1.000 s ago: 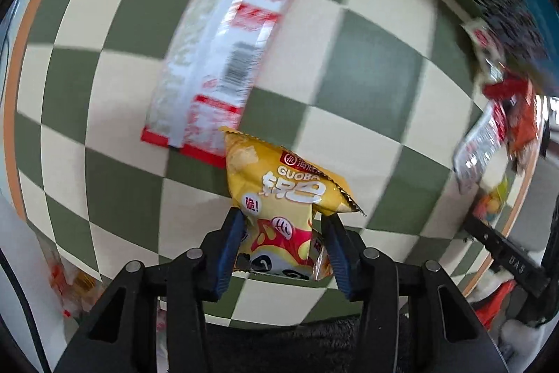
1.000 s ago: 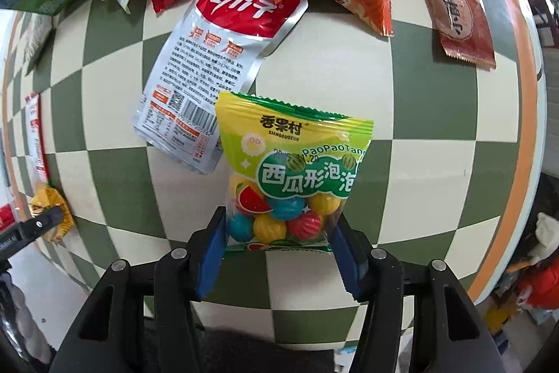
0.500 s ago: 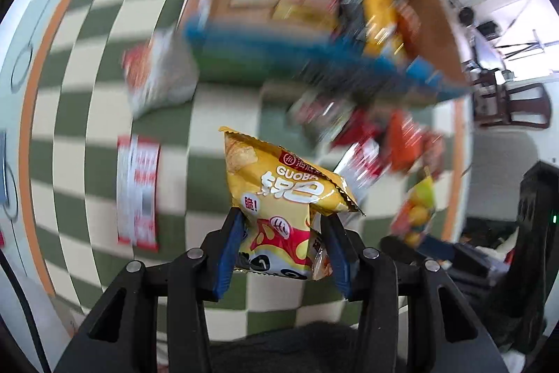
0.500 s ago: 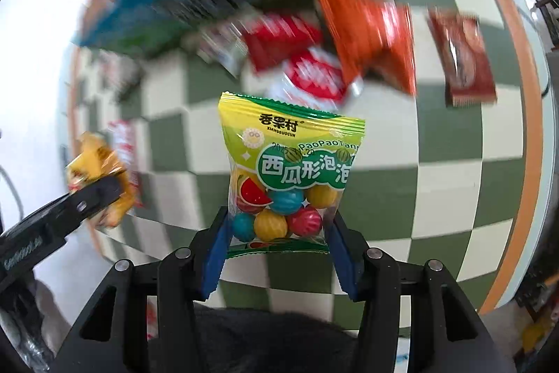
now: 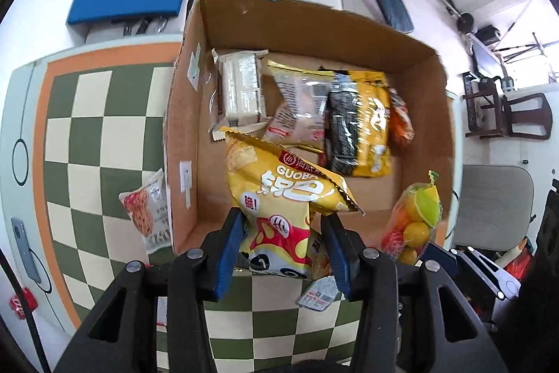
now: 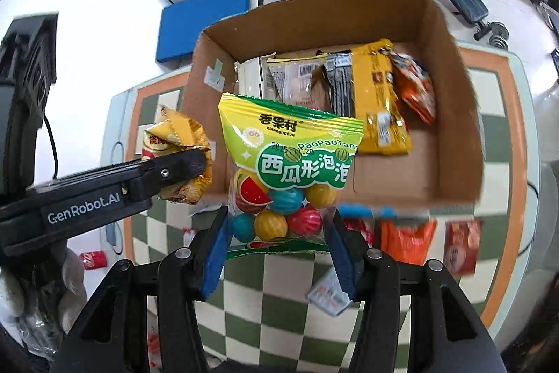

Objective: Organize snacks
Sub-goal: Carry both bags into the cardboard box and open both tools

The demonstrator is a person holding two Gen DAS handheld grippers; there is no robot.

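My left gripper [image 5: 283, 250] is shut on a yellow crisp packet [image 5: 279, 187] and holds it above the near wall of an open cardboard box [image 5: 185, 114]. My right gripper [image 6: 277, 247] is shut on a green bag of coloured gum balls [image 6: 286, 163], held above the same box [image 6: 464, 114] at its near edge. The gum bag also shows at the right of the left wrist view [image 5: 415, 219]. The left gripper and its packet [image 6: 178, 152] show at the left of the right wrist view. Several snack packets [image 5: 360, 121] lie inside the box.
The box stands on a green and cream checked table [image 5: 87, 114]. Loose packets lie outside it: a red and white one [image 5: 146, 208] by its left wall, orange [image 6: 405, 240] and red-brown [image 6: 461, 247] ones in front, a small white sachet [image 6: 328, 296]. Chairs stand beyond the table.
Both grippers have risen from low over the table and swung toward the box, each keeping its packet. The box interior has come into full view below them.
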